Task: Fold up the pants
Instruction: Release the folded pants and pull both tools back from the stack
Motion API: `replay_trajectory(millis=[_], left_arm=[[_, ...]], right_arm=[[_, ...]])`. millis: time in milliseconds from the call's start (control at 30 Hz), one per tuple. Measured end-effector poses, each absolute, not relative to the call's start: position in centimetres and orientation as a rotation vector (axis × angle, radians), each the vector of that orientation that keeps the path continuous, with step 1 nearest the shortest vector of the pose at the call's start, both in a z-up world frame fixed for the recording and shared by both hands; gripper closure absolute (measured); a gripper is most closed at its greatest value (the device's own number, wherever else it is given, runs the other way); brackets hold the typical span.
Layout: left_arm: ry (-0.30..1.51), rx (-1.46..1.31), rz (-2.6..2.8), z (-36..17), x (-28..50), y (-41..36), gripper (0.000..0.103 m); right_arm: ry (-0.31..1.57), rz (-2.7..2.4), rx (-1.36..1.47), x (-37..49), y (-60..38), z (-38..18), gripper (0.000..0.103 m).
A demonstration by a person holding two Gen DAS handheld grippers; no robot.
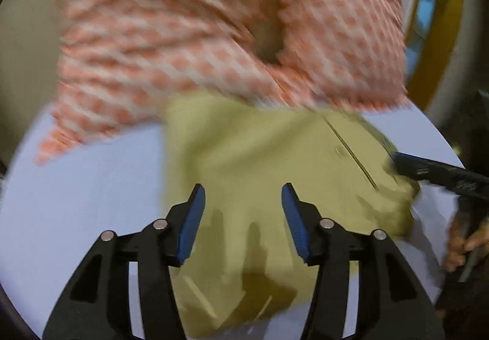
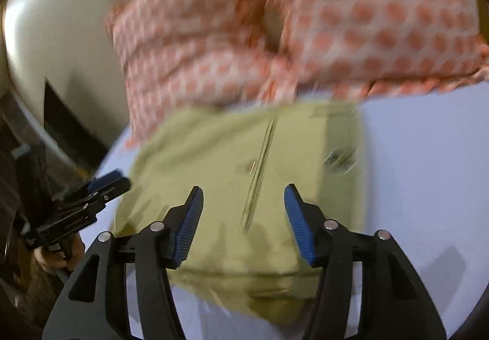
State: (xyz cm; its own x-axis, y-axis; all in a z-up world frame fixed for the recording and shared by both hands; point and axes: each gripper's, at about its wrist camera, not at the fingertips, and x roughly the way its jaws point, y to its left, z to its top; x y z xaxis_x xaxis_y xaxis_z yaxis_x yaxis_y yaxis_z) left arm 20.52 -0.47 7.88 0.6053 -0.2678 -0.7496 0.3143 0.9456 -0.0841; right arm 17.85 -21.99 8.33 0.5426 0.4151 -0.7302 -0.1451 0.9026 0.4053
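Note:
Olive-yellow pants lie folded into a compact block on a pale lavender sheet; they also show in the right wrist view, with a pocket seam on top. My left gripper is open and empty, hovering over the near part of the pants. My right gripper is open and empty above the pants too. The right gripper shows in the left wrist view at the pants' right edge. The left gripper shows in the right wrist view at the pants' left edge. Both views are motion-blurred.
Two pillows with an orange and white pattern lean behind the pants, also in the right wrist view. A cream wall stands at left. A yellow frame and window are at far right. The person's hand holds the right gripper.

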Motion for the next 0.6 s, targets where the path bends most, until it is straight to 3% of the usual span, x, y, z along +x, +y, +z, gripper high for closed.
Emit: replay_trajectory(millis=[67, 167, 233, 267, 300, 400, 600], left_arm=[[0.974, 0.072, -0.304, 4.8, 21.8, -2.0, 0.051], [0.959, 0.114, -0.25, 4.2, 21.6, -3.0, 0.047], [0.951, 0.114, -0.211, 4.9, 20.2, -2.7, 0.031], [0.936, 0.116, -0.185, 5.3, 18.9, -2.3, 0.017], [0.927, 0.128, -0.154, 5.7, 17.9, -2.1, 0.004], [0.897, 0.16, -0.092, 5.9, 13.5, -1.2, 0.002], [0.983, 0.144, -0.106, 2.8, 9.8, -0.8, 0.002]], right_arm=[[1.003, 0.286, 0.288, 18.2, -21.4, 6.5, 0.037], [1.01, 0.246, 0.23, 17.5, -20.8, 6.8, 0.036], [0.986, 0.184, 0.191, 15.7, -20.4, 8.2, 0.027], [0.963, 0.172, 0.171, 14.4, -19.9, 8.9, 0.006], [0.936, 0.159, 0.151, 13.1, -19.3, 9.5, 0.001], [0.851, 0.12, 0.074, 8.8, -17.0, 10.0, 0.001], [0.94, 0.069, 0.06, 6.8, -14.8, 6.0, 0.001]])
